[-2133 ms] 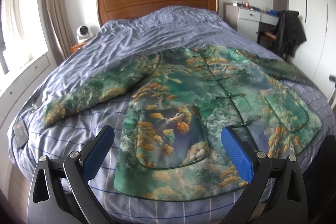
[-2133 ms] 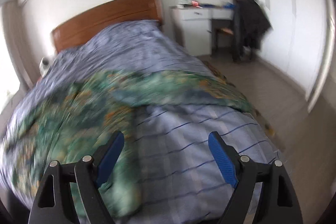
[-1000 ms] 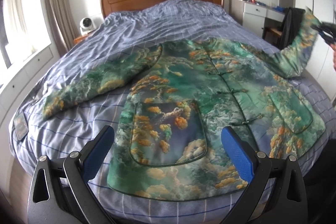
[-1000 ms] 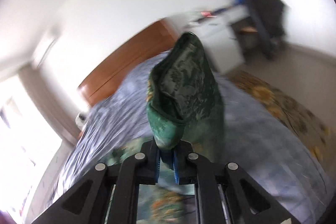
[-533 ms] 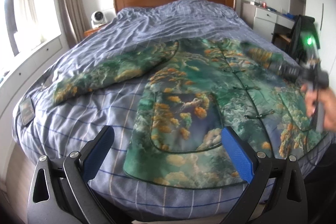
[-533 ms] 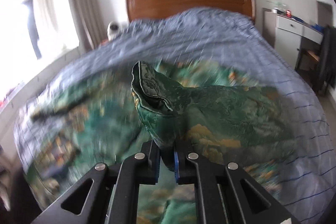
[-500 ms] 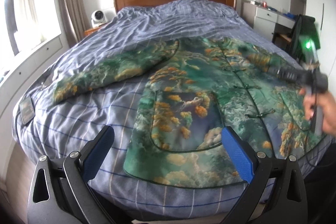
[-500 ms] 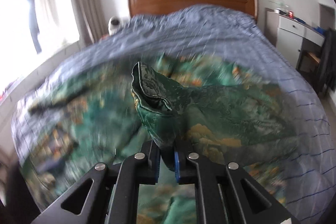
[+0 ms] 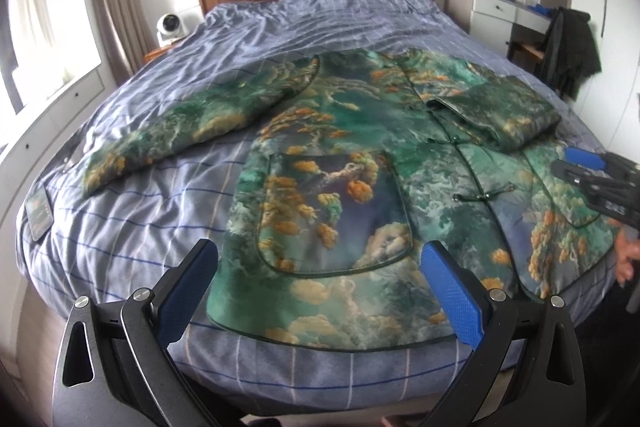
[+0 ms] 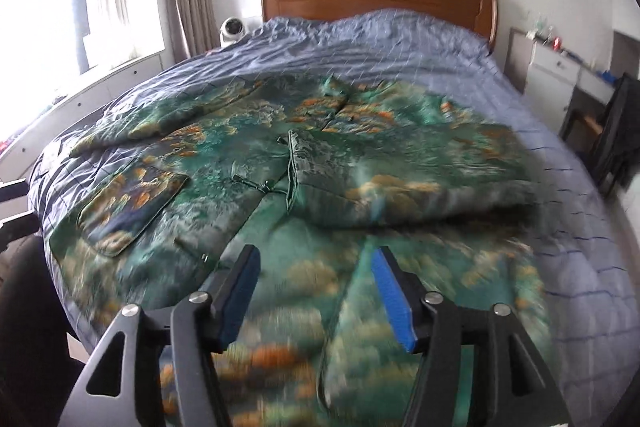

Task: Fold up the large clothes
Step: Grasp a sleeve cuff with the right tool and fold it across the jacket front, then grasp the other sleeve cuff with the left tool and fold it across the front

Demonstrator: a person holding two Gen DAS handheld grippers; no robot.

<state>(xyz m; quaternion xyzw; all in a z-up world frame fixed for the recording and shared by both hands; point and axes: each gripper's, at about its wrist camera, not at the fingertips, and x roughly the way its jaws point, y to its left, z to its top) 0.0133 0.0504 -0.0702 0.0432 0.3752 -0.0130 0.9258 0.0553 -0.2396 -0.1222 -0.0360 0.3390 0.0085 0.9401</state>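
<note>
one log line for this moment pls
stage: first sleeve fold done | jacket: flat on bed | right sleeve: folded across front | left sleeve: spread | right tool: opening, empty | left tool: open, empty

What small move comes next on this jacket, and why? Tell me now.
Probably the left gripper should reach for the cuff of the spread sleeve and fold it in. The other sleeve already lies across the jacket, and the right gripper is opening with nothing between its pads. The left one hangs open and empty at the hem.
</note>
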